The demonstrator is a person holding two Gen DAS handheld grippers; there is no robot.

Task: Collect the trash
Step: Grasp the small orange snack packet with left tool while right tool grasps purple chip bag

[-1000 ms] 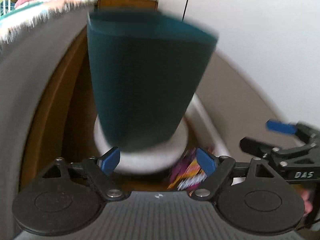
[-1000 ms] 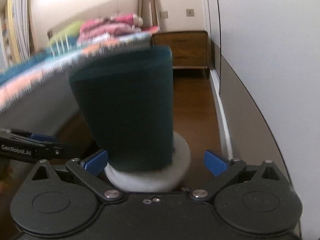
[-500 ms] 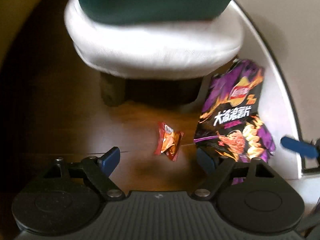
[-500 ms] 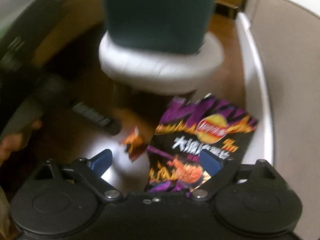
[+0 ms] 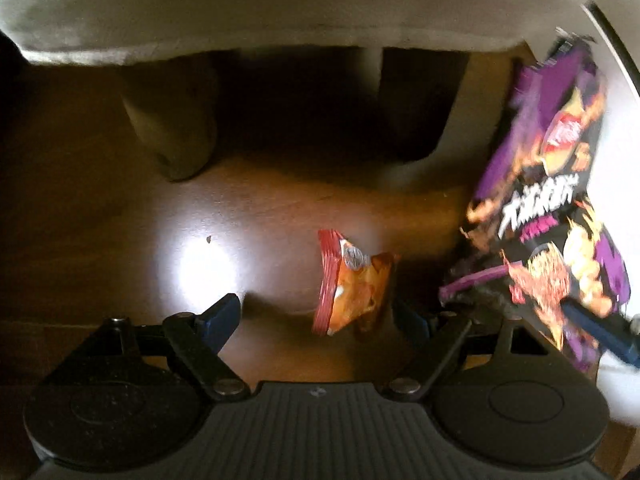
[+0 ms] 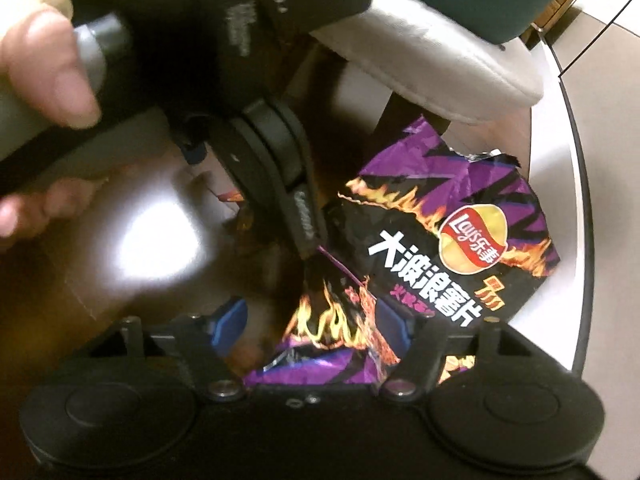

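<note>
The purple-and-black chip bag (image 6: 448,248) is the only thing with clear print: a red and yellow Lay's logo with "Lay's乐事" on it, then big white characters "大波浪薯片" underneath, plus smaller pink and orange text I can't make out. The left tool (image 6: 240,80) has white lettering on its black body but it's too blurry. The small orange wrapper (image 5: 352,280) has a round emblem, unreadable.

A home room: a glossy wood floor (image 5: 100,240), an upholstered chair (image 5: 280,4) on stubby legs, and snack bags (image 6: 460,248) dropped by it.
</note>
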